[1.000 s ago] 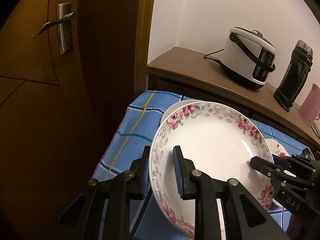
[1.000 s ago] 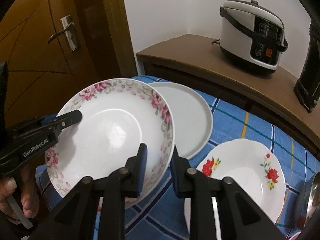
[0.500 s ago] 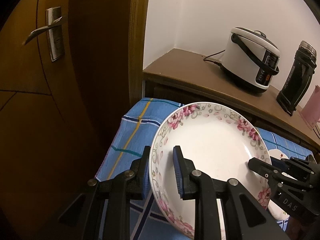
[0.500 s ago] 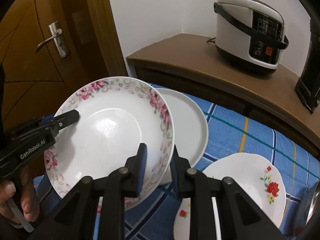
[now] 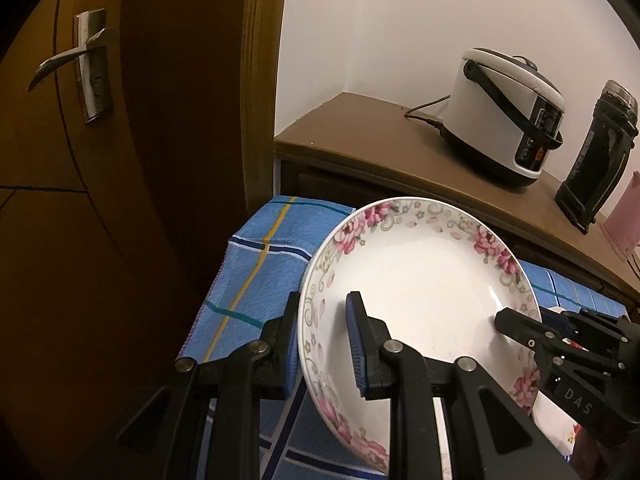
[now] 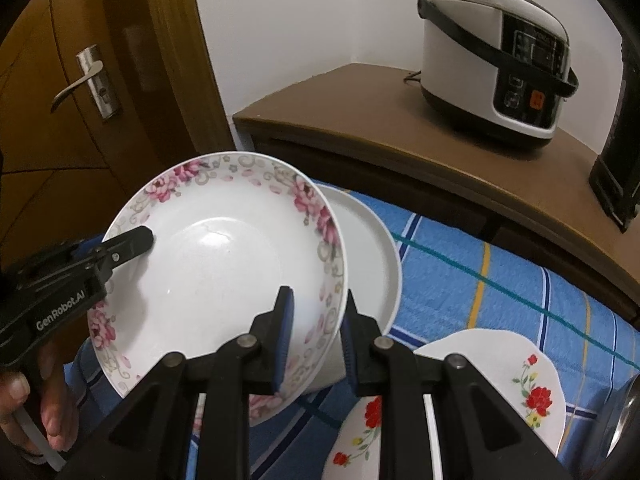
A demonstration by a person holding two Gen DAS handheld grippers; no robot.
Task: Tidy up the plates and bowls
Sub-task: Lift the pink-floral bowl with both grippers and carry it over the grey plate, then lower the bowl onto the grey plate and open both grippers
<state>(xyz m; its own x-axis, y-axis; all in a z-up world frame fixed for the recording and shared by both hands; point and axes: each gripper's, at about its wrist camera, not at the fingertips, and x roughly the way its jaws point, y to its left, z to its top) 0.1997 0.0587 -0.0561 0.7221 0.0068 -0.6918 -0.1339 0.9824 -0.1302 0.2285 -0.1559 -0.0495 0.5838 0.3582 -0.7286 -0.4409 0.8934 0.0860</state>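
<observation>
A pink-flowered plate (image 5: 420,292) (image 6: 224,264) is held in the air between both grippers, tilted. My left gripper (image 5: 322,344) is shut on its left rim; it also shows in the right wrist view (image 6: 132,240). My right gripper (image 6: 314,334) is shut on the opposite rim; it also shows in the left wrist view (image 5: 516,326). A plain white plate (image 6: 372,256) lies on the blue checked cloth (image 6: 460,276) behind the held plate. A red-flowered plate (image 6: 500,384) lies at the right.
A wooden sideboard (image 6: 400,136) behind the table carries a white rice cooker (image 6: 496,52) and a black flask (image 5: 600,152). A wooden door (image 5: 80,160) with a metal handle stands at the left. A metal item's edge (image 6: 624,420) shows at far right.
Both grippers have carried the pink-flowered plate up and toward the left, over the plain white plate. The grip on both rims is unchanged.
</observation>
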